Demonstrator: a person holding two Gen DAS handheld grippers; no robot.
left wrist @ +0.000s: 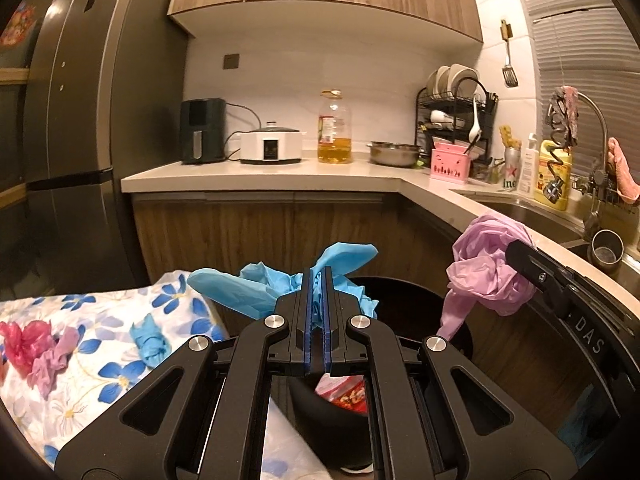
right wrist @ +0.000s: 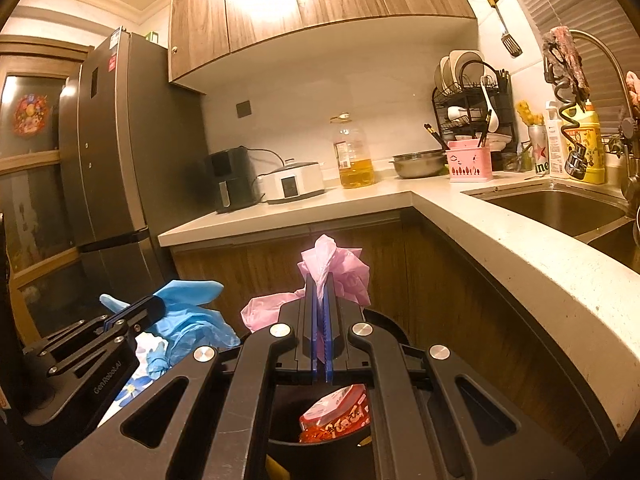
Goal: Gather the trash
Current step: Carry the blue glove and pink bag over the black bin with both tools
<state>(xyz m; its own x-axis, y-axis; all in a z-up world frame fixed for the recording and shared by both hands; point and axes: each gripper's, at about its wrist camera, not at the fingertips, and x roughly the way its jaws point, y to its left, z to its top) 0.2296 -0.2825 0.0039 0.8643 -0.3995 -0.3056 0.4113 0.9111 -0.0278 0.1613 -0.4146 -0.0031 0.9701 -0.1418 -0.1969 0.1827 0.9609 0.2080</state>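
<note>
Both loaded: left gripper (left wrist: 319, 280) clamps crumpled blue plastic (left wrist: 280, 284), right gripper (right wrist: 320, 286) pinches pink plastic (right wrist: 336, 268), both over black bin (left wrist: 460, 340). Light, limp, slippery film, probably; grip bunched folds.

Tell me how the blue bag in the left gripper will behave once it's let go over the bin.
The blue bag is probably floppy: its loose ends sag and splay beyond the left gripper. It looks thin and crumpled, so likely very light and may drift instead of dropping straight into the bin. It may also cling to the pads.
</note>
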